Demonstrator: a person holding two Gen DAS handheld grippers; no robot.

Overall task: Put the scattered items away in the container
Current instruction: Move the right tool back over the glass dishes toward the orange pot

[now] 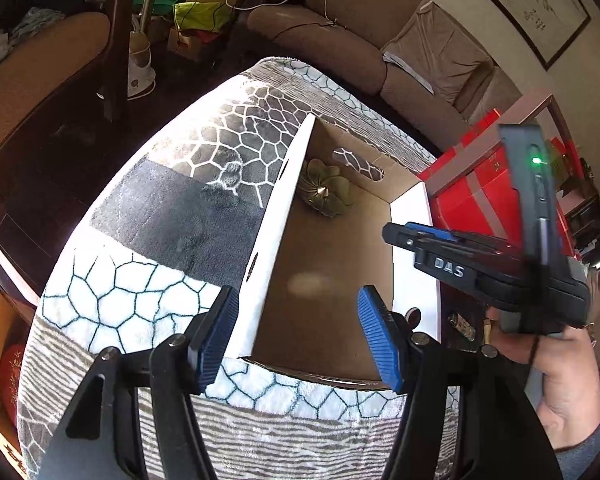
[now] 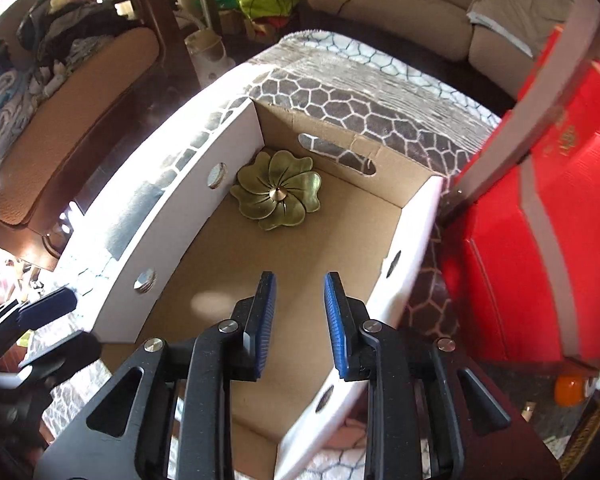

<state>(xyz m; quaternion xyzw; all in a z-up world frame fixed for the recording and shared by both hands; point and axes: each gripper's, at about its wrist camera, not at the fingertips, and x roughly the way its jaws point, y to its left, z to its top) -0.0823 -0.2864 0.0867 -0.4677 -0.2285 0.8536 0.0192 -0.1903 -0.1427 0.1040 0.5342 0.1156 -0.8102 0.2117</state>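
Cardboard box (image 2: 260, 280) sits on the patterned blanket (image 1: 160, 184), with a brass flower-shaped dish (image 2: 278, 195) lying in its far corner. Right gripper (image 2: 300, 316) hangs above the box floor, jaws slightly parted and empty; left gripper (image 1: 300, 336) is spread wide, empty, straddling the box's white wall (image 1: 276, 216). Lift both clear of the walls before seeking any remaining item.
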